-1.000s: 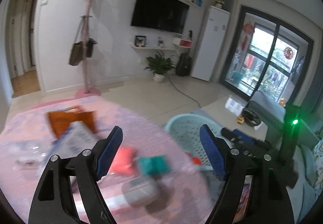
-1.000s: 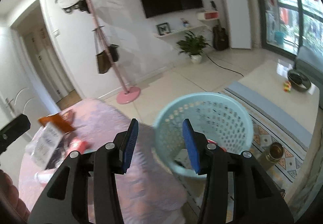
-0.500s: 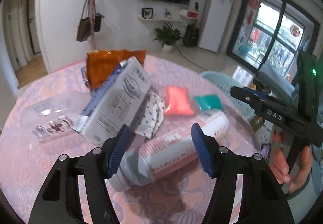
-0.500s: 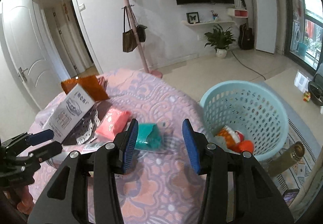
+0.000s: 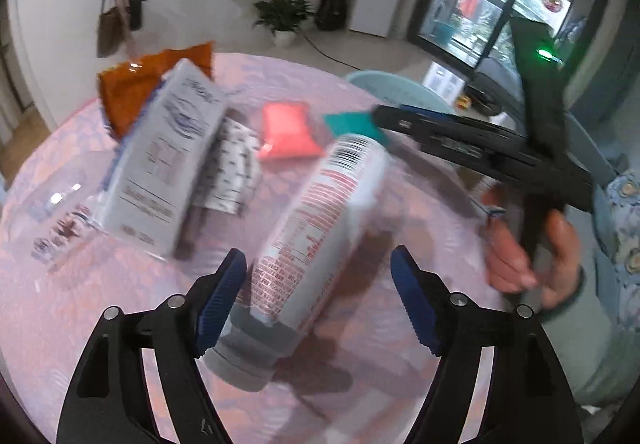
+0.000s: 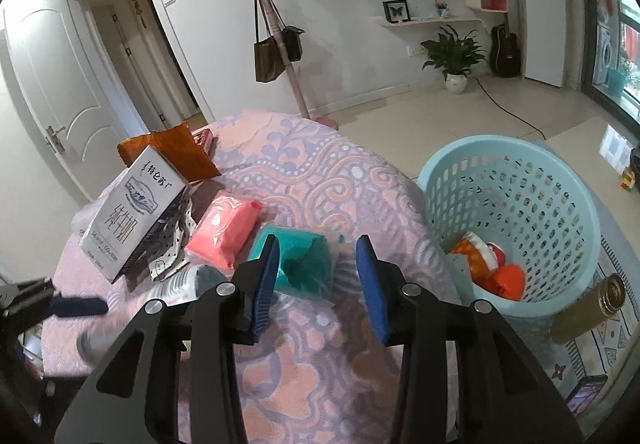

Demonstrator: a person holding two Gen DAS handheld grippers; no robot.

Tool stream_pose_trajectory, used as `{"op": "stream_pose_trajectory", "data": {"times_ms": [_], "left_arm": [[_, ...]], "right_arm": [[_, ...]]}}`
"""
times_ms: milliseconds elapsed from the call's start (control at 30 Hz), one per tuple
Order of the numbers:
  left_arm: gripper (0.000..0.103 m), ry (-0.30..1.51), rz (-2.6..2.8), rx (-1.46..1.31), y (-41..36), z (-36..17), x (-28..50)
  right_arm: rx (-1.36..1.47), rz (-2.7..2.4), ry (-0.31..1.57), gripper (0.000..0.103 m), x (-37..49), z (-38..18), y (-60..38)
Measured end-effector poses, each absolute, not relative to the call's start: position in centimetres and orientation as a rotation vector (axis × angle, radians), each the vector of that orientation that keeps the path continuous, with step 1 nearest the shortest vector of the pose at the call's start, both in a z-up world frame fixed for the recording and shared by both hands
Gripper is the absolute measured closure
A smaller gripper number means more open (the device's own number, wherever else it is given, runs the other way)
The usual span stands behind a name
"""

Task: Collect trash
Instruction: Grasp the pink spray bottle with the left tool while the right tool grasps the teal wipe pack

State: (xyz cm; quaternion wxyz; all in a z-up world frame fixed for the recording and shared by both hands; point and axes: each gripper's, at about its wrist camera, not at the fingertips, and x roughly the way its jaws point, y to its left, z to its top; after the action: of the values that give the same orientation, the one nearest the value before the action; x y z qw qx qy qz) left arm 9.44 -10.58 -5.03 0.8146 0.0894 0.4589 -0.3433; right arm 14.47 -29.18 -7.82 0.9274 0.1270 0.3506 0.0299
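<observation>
- Left gripper (image 5: 318,286): jaws wide, just been reopening; straddles a white cylindrical bottle (image 5: 320,220), grey-capped, lying on the pink patterned tablecloth (image 6: 320,180); contact unclear.
- Right gripper (image 6: 316,284): jaws narrower, just been closing; teal soft packet (image 6: 306,260) between the pads, not gripped.
- Pale-blue perforated plastic basket (image 6: 516,200) beside the table; holds orange wrappers.

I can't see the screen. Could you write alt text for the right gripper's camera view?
The open right gripper hovers over a teal packet on a pink patterned tablecloth. A coral packet and milk carton lie left; a blue basket holding trash stands right.
</observation>
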Motion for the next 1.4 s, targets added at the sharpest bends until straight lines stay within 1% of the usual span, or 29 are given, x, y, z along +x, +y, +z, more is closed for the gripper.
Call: {"op": "stream_pose_trajectory", "data": {"times_ms": [133,200,267,300,400,467,567,667,767,833,867,933,967,1000,1033,1067,1200,1333,1400], "left_arm": [[0.031,0.994,-0.743,0.188,-11.4,-5.1,8.8],[0.033,0.997,-0.719,0.194,-12.1,-5.4,9.3],[0.041,1.014,-0.701,0.202,-13.0,-6.2,10.0],[0.039,1.027,-0.701,0.2,-13.4,-6.6,10.2],[0.044,1.046,-0.724,0.169,-14.3,-7.4,10.4],[0.049,1.029,-0.724,0.173,-14.4,-7.6,10.0],[0.054,1.009,-0.728,0.132,-13.7,-7.8,9.4],[0.056,0.985,-0.716,0.03,-11.5,-7.8,8.3],[0.056,0.947,-0.705,-0.077,-8.9,-7.5,6.9],[0.056,0.93,-0.674,-0.121,-7.3,-7.4,6.3],[0.056,0.919,-0.659,-0.14,-6.6,-7.3,6.0],[0.056,0.901,-0.638,-0.178,-5.5,-7.1,5.8],[0.056,0.892,-0.632,-0.187,-5.0,-6.9,5.4],[0.056,0.884,-0.627,-0.189,-4.8,-6.7,5.2],[0.056,0.877,-0.623,-0.19,-4.7,-6.5,5.1],[0.056,0.87,-0.62,-0.191,-4.6,-6.3,5.0],[0.056,0.858,-0.622,-0.184,-3.8,-5.3,4.8],[0.056,0.867,-0.602,-0.165,-5.3,-5.1,5.8],[0.056,0.856,-0.597,-0.157,-5.6,-4.9,5.9]], "right_arm": [[0.288,0.075,0.72,0.066,14.4,-8.0,-29.6],[0.311,0.075,0.726,0.066,14.4,-8.2,-30.0],[0.328,0.077,0.73,0.066,14.4,-8.4,-30.3],[0.338,0.082,0.731,0.066,14.4,-8.4,-30.4],[0.365,0.085,0.729,0.066,14.3,-8.6,-30.9],[0.374,0.088,0.727,0.066,14.3,-8.6,-31.0],[0.38,0.092,0.717,0.066,14.1,-8.5,-31.2],[0.384,0.093,0.689,0.066,13.6,-8.2,-31.2],[0.37,0.098,0.707,0.066,14.0,-8.2,-30.8],[0.35,0.107,0.735,0.06,14.4,-8.3,-30.4],[0.327,0.112,0.753,0.054,14.7,-8.3,-30.0],[0.279,0.11,0.774,0.044,15.2,-8.3,-29.3],[0.224,0.098,0.78,0.036,15.5,-8.1,-28.8],[0.192,0.094,0.785,0.024,15.7,-8.0,-28.4],[0.155,0.094,0.797,0.02,16.1,-8.0,-28.1],[0.108,0.098,0.823,0.018,16.7,-8.1,-27.7],[-0.037,0.058,0.855,0.019,17.7,-8.7,-26.7],[-0.015,0.126,0.909,0.02,18.7,-9.6,-26.6],[-0.022,0.127,0.898,0.033,18.8,-9.4,-26.6]]}}
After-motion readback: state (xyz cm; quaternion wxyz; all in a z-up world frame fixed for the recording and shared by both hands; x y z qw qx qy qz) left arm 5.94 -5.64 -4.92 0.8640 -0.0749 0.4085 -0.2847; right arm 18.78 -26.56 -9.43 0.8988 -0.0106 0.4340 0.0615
